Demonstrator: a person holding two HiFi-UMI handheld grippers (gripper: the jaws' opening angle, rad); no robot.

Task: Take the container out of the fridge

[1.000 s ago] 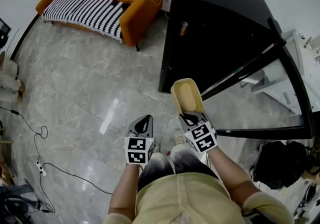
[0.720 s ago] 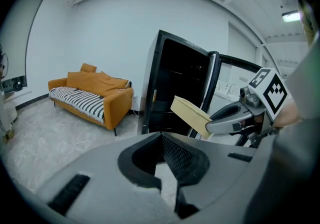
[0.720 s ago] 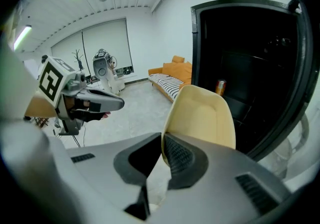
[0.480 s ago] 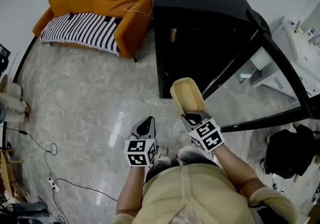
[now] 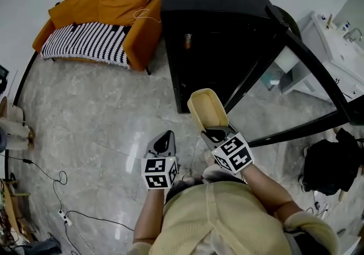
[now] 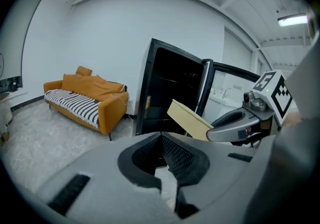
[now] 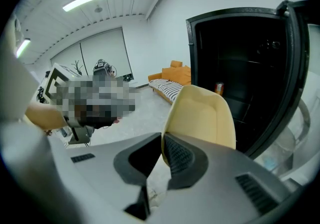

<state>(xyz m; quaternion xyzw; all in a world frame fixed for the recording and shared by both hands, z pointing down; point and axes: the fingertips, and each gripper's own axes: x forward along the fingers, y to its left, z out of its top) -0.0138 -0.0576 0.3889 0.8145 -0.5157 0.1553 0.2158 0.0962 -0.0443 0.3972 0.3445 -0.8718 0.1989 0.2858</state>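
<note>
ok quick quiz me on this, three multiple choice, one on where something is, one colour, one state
1. Where is the container?
A) in the right gripper, out in front of the fridge
B) on a shelf inside
C) on top of it

2. What colour is the sofa?
A) grey
B) orange
C) blue

3. The fridge door is
A) shut
B) off its hinges
C) open

Answers:
1 A: the right gripper view shows its jaws pinching the container's rim, with the fridge behind.
2 B: its cushions and arms are orange in the head view.
3 C: the door stands swung wide and the dark inside shows.
</note>
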